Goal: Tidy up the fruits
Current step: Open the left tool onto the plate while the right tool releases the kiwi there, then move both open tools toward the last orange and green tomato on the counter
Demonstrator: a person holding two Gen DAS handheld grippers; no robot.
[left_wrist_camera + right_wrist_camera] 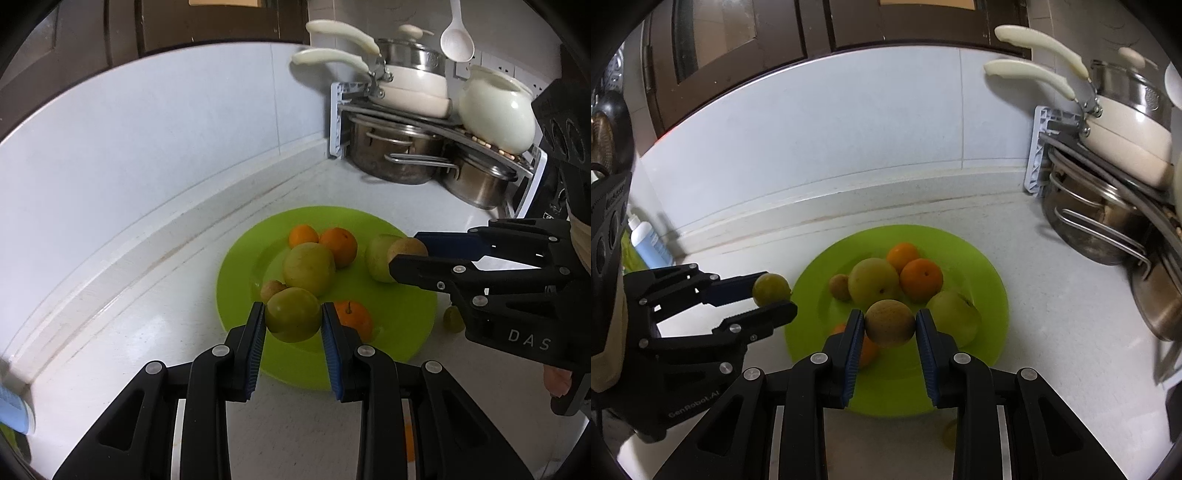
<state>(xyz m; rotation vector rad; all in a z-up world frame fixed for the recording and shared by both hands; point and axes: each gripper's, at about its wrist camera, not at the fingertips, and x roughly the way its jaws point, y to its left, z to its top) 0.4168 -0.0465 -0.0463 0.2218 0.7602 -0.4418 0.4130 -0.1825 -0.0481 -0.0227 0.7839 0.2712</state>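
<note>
A lime-green plate point(402, 317) point(982, 258) lies on the white counter. On it are green apples point(309, 268) point(873, 283), oranges point(339, 246) point(921, 279) and a small brown fruit point(271, 290) point(839, 287). My left gripper point(293, 320) point(774, 295) is shut on a small green fruit point(293, 314) point(771, 288), held above the plate's near-left edge. My right gripper point(889, 324) point(406, 254) is shut on a brown round fruit point(889, 323) point(407, 248), held above the plate beside a green apple point(955, 316) point(378, 258).
A rack point(341, 118) with steel pots point(397, 155) and cream pans point(1126, 147) stands at the back right. A small green fruit point(453, 319) lies on the counter right of the plate. A blue-labelled bottle point(650, 243) stands at the left by the wall.
</note>
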